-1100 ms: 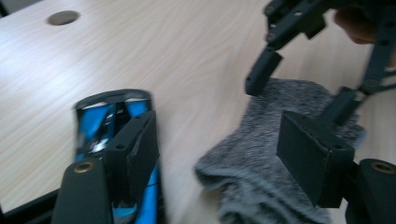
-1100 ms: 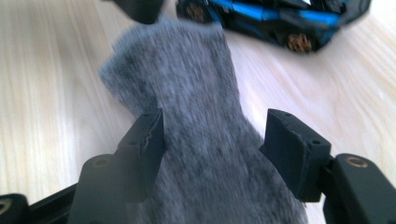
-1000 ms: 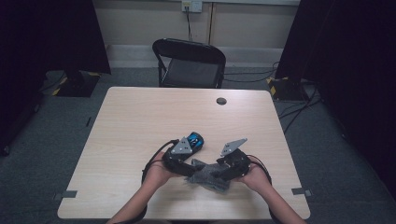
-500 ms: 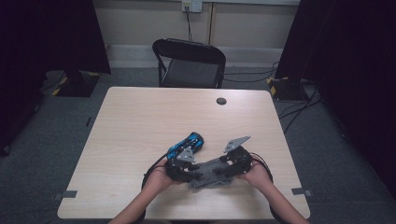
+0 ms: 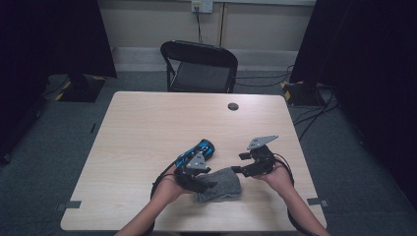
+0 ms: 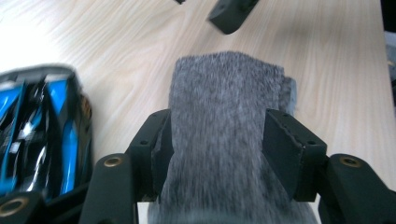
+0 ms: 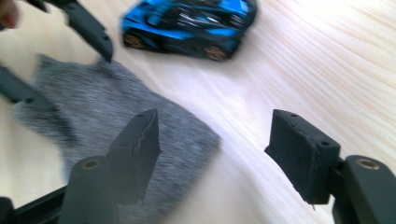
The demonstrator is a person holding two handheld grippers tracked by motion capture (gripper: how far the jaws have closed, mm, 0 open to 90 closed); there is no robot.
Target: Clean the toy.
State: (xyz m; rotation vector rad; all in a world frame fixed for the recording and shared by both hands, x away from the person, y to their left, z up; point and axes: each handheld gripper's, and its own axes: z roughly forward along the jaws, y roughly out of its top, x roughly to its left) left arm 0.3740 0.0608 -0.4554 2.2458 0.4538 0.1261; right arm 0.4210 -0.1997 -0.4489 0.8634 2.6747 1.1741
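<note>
The left gripper (image 6: pixel 217 154) has its jaws around the near end of a grey knitted cloth (image 6: pixel 224 121), both pads against its sides after the jaws have just been opening, and the cloth runs up between them and lies flat on the desk (image 6: pixel 327 70) beyond. The right gripper (image 7: pixel 212 154) stands with its jaws apart and nothing between them after widening a little, hovering just past the cloth's far edge. In the high view the cloth (image 5: pixel 222 185) lies near the front edge of the desk, between the two hands, with a blue and black toy car (image 5: pixel 196 151) just behind the left gripper (image 5: pixel 204 181). The desk (image 5: pixel 147 128) is pale wood grain, bare except for a small dark round disc (image 5: pixel 233 106) near its far edge. Behind it stands a black folding chair (image 5: pixel 200 66) on grey carpet (image 5: pixel 59 123), with a cream wall (image 5: pixel 147 24), a wall socket (image 5: pixel 202 6) and dark curtains (image 5: pixel 49 34) at both sides.
</note>
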